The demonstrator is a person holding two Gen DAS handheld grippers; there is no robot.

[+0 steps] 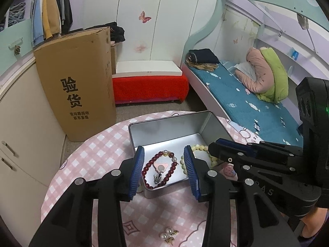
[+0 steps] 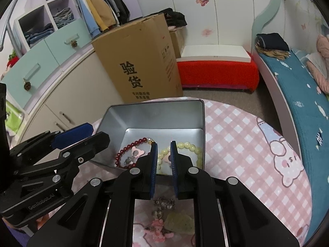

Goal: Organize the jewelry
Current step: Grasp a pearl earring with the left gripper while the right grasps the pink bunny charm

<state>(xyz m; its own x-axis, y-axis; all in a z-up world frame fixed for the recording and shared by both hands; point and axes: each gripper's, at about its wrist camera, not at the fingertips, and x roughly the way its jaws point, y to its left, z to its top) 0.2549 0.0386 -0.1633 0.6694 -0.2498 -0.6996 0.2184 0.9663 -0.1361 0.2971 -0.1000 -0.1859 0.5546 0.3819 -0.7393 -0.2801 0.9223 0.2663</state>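
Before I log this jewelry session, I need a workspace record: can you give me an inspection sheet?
Surface: round table under pink checked cloth.
Job's things: open metal tin holds red bead bracelet, pale yellow bracelet and small clips; pearl earrings and more trinkets lie loose on the cloth.
Clutter: nothing seen.
Grippers: left gripper open over the red bracelet; right gripper narrowly open, empty.
Cables: nothing seen.
Surroundings: cardboard box, bed, hanging clothes.

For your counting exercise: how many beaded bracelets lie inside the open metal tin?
2: the dark red beaded bracelet on the tin's left, the pale yellow beaded bracelet on its right. Grippers partly hide both.
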